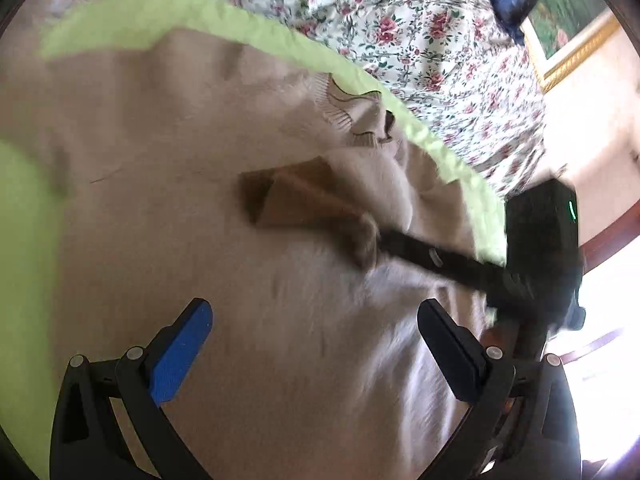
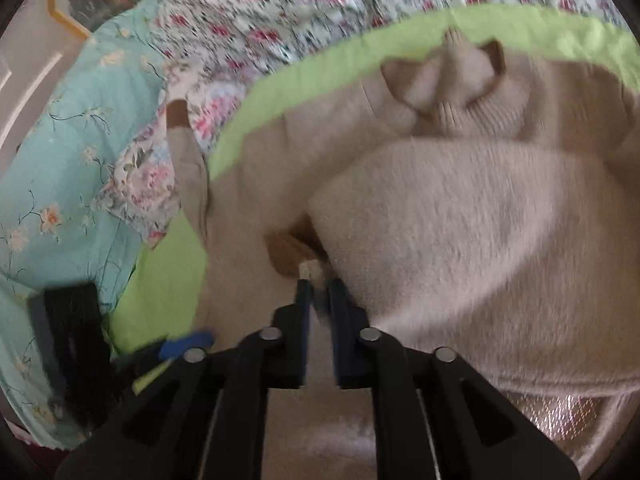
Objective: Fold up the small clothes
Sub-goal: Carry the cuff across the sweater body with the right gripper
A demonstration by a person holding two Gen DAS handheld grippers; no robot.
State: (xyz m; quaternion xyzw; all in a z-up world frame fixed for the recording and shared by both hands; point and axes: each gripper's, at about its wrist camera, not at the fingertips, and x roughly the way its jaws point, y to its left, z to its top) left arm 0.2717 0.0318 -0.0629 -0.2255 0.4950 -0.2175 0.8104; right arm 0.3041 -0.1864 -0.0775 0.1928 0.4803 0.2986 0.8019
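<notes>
- Pinching the brown cuff (image 2: 290, 254) of the beige sweater (image 2: 460, 216), the right tongs (image 2: 318, 280) stand narrow; the left tongs (image 1: 316, 328) hover wide above it.
- Soft, fuzzy knit, probably light and floppy: cuffs and hem give firm holds.
- Sweater lies on a green mat (image 1: 120, 20) over the floral bed (image 1: 400, 20).

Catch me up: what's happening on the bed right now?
A beige sweater lies spread on a lime-green mat over the floral bedsheet. The right gripper is shut on the sweater's brown-cuffed sleeve, which lies across the body. The left gripper hangs open above the sweater, holding nothing.
</notes>
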